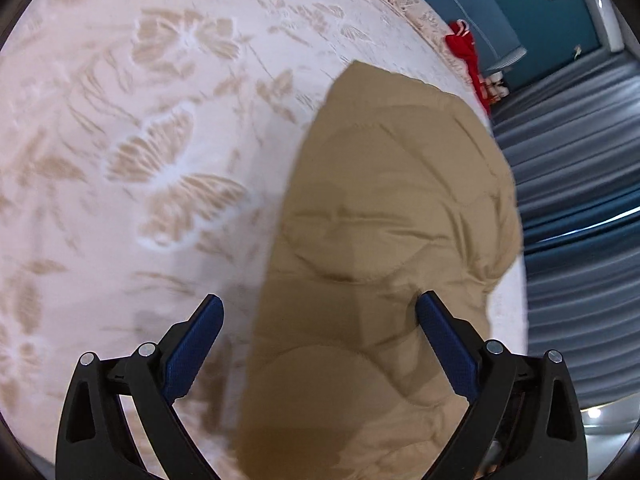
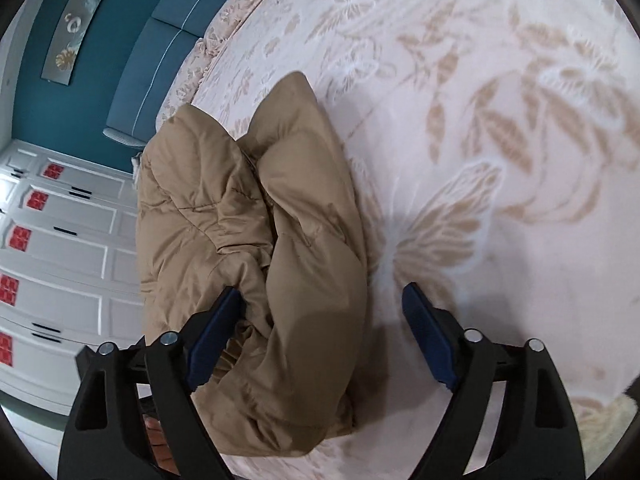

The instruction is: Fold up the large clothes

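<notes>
Tan padded jacket (image 1: 384, 240) lies bundled on the patterned bedspread (image 1: 120, 120), long axis running away from the wide-open, empty left gripper (image 1: 318, 308); right wrist view: right gripper (image 2: 322, 300) equally wide, gripping nothing, straddles jacket's near end.

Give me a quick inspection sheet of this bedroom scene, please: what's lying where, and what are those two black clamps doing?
Surface: white bedspread with beige butterfly and leaf pattern.
Job's things: tan quilted padded coat, folded into a bundle near the bed's edge.
Clutter: red garment at the far edge of the bed.
Grippers: left gripper open, coat between its fingers; right gripper open, one blue finger against the coat.
Cables: nothing seen.
Surroundings: teal padded headboard, grey-blue curtains, white panelled wardrobe with red stickers.
</notes>
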`<state>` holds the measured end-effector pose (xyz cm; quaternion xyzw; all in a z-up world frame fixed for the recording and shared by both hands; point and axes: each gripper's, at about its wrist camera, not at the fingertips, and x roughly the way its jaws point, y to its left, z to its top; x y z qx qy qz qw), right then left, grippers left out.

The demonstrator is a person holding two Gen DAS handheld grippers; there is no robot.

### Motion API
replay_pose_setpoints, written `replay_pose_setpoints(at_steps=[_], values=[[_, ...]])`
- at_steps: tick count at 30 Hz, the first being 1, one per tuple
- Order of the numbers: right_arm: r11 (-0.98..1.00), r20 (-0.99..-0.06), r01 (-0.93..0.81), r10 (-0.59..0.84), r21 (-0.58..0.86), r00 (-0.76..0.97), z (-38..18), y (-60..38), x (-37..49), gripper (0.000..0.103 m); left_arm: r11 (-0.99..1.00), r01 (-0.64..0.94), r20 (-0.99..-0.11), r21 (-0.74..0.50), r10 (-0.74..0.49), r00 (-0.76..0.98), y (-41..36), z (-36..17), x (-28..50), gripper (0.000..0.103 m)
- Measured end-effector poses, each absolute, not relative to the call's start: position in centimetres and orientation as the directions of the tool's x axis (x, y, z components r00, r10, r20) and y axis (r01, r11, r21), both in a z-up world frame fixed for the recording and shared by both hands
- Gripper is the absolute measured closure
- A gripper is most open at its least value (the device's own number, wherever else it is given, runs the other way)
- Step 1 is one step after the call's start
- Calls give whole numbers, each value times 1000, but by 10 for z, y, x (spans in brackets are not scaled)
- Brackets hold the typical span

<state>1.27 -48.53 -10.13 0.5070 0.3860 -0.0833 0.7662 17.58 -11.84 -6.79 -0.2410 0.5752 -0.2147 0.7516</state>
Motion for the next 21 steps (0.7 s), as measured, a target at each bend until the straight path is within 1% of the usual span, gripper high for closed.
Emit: replay_pose_setpoints(at_steps=[3,9,10,11,12,13,14,15,17,18,21], values=[[472,-662,503,271,725,699,-105,-483,19,16,725,20,-707,-688,-677,204,-125,-79,182,6],[498,-645,463,293,733,706,-110,-473,45,16,729,58,-707,-682,-677,205,-141,-82,188,5],[498,-639,454,302,739,708,-111,-470,51,18,726,73,-702,-684,-682,206,-143,-81,188,5],[499,-634,446,311,743,708,-110,-470,57,23,724,92,-697,-684,-686,209,-143,-79,189,8],[494,-613,417,345,763,711,-112,-466,65,44,726,113,-696,-679,-685,216,-145,-75,189,10],[468,-587,398,383,789,714,-115,-463,72,52,729,144,-693,-669,-682,233,-145,-69,188,16],[456,-572,388,391,801,721,-114,-459,78,58,734,173,-692,-656,-677,250,-145,-63,188,22],[471,-569,375,387,798,725,-110,-456,83,67,738,211,-688,-641,-674,268,-144,-55,191,24],[539,-586,353,356,765,728,-96,-445,94,73,742,265,-682,-615,-670,295,-141,-41,197,31],[581,-597,338,337,741,728,-86,-437,103,76,746,283,-679,-603,-666,308,-140,-36,200,32],[682,-608,281,298,675,736,-60,-409,133,78,760,355,-658,-544,-649,381,-124,-10,220,35]])
